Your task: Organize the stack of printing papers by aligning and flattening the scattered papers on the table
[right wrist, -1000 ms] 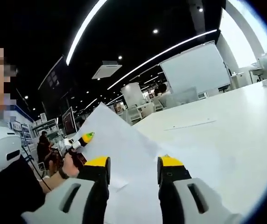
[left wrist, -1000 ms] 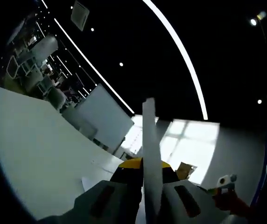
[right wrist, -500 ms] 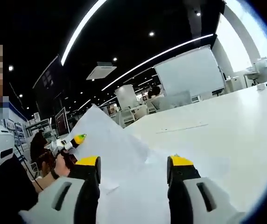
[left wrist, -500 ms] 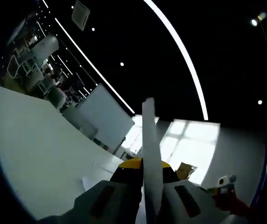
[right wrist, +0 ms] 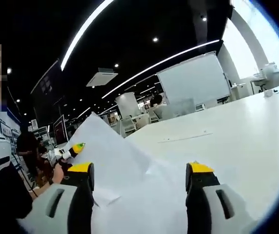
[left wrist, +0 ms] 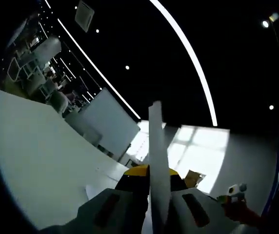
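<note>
Jaws pressed together on a stack of paper [left wrist: 156, 161] is how we see our left gripper [left wrist: 151, 178], its yellow tips closed on the sheets, which rise edge-on up the middle of the left gripper view. Our right gripper [right wrist: 139, 170] has its yellow-tipped jaws spread wide apart, with nothing between them but the same paper seen from the other side, a broad white sheet lifted to a peak at the left and sloping down between the jaws toward the white surface [right wrist: 237, 131]. In the right gripper view the left gripper appears at the left, held in a hand [right wrist: 56, 170] beside the raised corner of the paper. Beyond the jaws the surface runs back to a whiteboard [right wrist: 195, 80] and chairs. Overhead, long light strips [left wrist: 188, 53] curve across a dark ceiling. In the left gripper view the right gripper [left wrist: 233, 192] shows small at the lower right, and bright windows [left wrist: 198, 146] glow behind the paper
</note>
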`<state>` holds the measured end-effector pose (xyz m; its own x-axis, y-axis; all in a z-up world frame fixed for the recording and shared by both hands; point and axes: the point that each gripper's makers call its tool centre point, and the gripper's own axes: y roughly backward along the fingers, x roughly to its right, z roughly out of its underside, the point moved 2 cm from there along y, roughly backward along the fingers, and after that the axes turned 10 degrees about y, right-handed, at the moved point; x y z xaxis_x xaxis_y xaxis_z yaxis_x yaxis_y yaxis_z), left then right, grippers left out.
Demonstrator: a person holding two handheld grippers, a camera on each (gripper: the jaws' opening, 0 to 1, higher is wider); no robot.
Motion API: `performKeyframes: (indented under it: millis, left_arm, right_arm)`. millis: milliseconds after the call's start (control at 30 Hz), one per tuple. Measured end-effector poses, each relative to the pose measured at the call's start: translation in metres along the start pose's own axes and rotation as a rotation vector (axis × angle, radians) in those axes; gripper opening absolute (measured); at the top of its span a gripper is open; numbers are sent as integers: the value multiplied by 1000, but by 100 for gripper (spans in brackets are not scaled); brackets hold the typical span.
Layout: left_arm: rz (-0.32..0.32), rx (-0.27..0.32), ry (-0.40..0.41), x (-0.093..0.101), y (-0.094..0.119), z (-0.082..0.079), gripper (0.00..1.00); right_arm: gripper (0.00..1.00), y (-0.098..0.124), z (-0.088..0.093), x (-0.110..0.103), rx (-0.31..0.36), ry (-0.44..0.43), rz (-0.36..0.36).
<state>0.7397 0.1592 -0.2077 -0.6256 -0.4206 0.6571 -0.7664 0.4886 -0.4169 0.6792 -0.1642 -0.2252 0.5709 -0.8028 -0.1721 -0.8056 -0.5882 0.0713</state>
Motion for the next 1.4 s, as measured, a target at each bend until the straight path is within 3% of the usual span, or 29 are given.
performKeyframes:
  millis: [667,1400]
  left_arm:
    - [0,1,3,0,0,0,6]
    - [-2,1,5,-1,1,0,6]
  right_arm:
    - [90,3,-1,15,24,4,74]
    - [90,6,7,33,-10,35,144]
